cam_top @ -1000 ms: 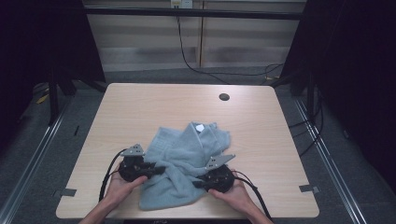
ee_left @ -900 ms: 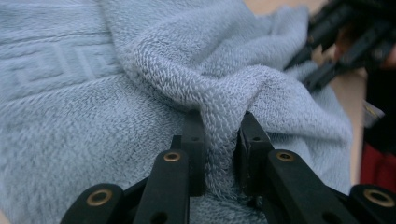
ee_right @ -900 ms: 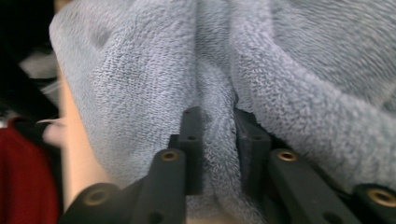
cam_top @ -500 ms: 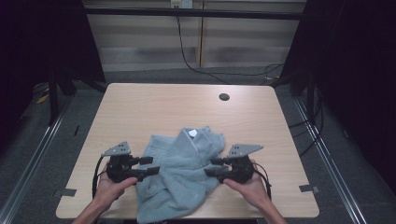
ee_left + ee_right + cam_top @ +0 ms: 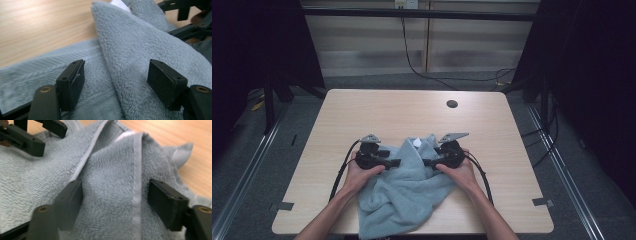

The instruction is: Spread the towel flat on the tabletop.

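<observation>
A grey-blue towel (image 5: 407, 192) lies bunched at the table's front middle, and its lower end hangs over the front edge. A white label (image 5: 416, 142) shows at its far end. My left gripper (image 5: 395, 163) points right into the towel's left side. My right gripper (image 5: 427, 162) points left into its right side. Both pairs of jaws have just been opening. In the left gripper view the left gripper (image 5: 118, 80) stands open around a raised fold of towel (image 5: 140, 50). In the right gripper view the right gripper (image 5: 118, 202) is open astride a hemmed fold (image 5: 112, 182).
The wooden table (image 5: 362, 115) has a dark round hole (image 5: 452, 104) at the far right. Black frame posts stand left and right of it, and cables run along the floor behind. The far half of the table is bare wood.
The hands first spread apart with the towel, then came back inward and a little farther up the table. The towel now lies narrower and more bunched between the two grippers.
</observation>
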Demonstrator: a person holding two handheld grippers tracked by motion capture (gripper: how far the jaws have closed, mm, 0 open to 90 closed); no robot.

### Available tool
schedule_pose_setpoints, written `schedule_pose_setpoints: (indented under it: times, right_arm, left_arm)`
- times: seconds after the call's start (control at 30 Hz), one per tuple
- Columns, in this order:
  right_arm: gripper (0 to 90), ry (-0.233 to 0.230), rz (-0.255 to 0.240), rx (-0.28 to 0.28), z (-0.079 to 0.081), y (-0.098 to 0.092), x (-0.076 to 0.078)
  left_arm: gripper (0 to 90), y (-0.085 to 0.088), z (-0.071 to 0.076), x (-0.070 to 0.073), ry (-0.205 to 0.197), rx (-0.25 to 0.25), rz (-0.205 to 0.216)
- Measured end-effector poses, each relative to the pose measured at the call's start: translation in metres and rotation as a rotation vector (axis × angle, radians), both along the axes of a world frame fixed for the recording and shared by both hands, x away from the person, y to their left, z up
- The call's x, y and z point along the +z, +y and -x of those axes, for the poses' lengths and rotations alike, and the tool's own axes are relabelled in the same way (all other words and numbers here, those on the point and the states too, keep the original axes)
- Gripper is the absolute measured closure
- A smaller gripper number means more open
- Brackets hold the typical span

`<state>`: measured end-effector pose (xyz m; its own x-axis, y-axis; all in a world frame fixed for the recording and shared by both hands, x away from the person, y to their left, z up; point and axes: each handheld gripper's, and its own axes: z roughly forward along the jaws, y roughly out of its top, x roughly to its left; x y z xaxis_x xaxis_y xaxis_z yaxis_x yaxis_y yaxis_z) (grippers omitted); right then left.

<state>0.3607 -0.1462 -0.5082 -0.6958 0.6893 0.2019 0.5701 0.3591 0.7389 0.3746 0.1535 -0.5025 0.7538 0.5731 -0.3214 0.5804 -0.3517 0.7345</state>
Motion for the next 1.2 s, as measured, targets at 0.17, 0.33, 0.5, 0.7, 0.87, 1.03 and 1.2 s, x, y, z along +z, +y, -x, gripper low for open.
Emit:
schedule_pose_setpoints:
  times: [0.17,0.33,0.5,0.7,0.87,1.03,1.2]
  right_arm:
    - [31.4,-0.012,0.027,-0.001,0.005,0.002,-0.001]
    - [62.0,-0.017,0.029,0.052,0.012,0.006,0.004]
    - [65.5,0.003,-0.005,0.026,0.010,-0.002,0.014]
    - [66.5,-0.048,-0.100,0.009,0.008,-0.013,0.045]
    - [68.0,-0.077,-0.118,-0.002,0.010,-0.020,0.060]
    - [81.6,-0.108,-0.096,-0.051,0.013,-0.035,0.064]
    - [82.5,-0.117,-0.104,-0.116,0.012,-0.057,0.072]
  left_arm:
    - [49.5,-0.005,0.004,-0.003,-0.006,-0.041,-0.009]
    - [81.6,-0.008,0.010,0.001,-0.017,-0.101,0.000]
    - [84.2,0.013,0.007,0.023,-0.047,-0.060,0.119]
    - [84.6,0.020,0.014,0.050,-0.119,-0.061,0.177]
    - [84.7,0.021,0.017,0.057,-0.138,-0.049,0.192]
    - [85.0,0.037,0.012,0.055,-0.132,0.002,0.193]
    - [85.1,0.056,0.009,0.062,-0.151,0.051,0.202]
